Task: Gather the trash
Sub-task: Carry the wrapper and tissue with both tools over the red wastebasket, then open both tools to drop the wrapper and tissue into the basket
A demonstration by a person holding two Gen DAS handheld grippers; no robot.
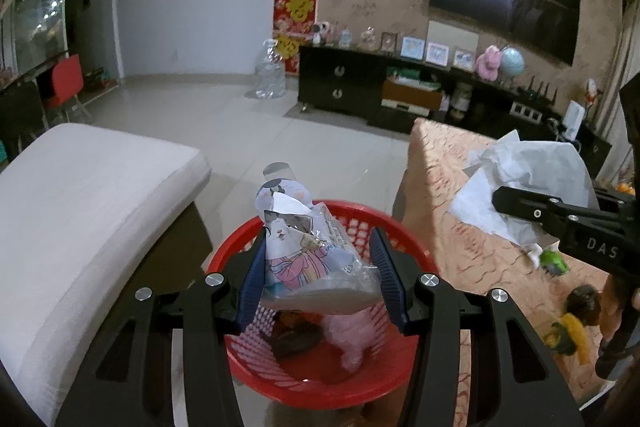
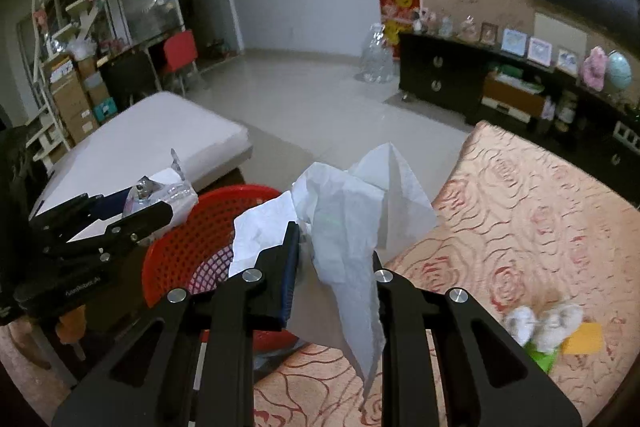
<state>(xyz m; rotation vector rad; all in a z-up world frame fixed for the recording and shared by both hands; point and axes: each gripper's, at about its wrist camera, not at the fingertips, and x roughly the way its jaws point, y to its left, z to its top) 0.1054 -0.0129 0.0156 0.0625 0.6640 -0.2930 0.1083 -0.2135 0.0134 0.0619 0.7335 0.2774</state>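
Over the red basket (image 1: 320, 379) that stands off the table's near-left corner, the left gripper (image 1: 320, 267) holds a printed plastic wrapper (image 1: 296, 247), its blue pads pressing the packet's two sides while the clear lower edge hangs just above the basket's rim. Dark scraps and a pink crumpled piece (image 1: 352, 339) already lie in the basket's bottom. Beside it, over the left edge of the rose-patterned tablecloth (image 2: 520, 227), the right gripper (image 2: 336, 247) is clamped tight on a crumpled white tissue (image 2: 344, 219), which billows above the jaws and trails a long tail below them.

The risks appear plain. The wrapper is light and stiff; let go from this height, it may catch on the rim or drift to the floor. The tissue's loose tail could snag on the basket's edge or on the left gripper, since both hands crowd the same opening and might collide.

Only the left wrist view shows what the basket already contains, and the small green and yellow scraps near the table's right edge. Only the right wrist view shows the tissue's hanging tail, the white wads (image 2: 544, 323) and yellow paper (image 2: 584, 337) still lying on the cloth.
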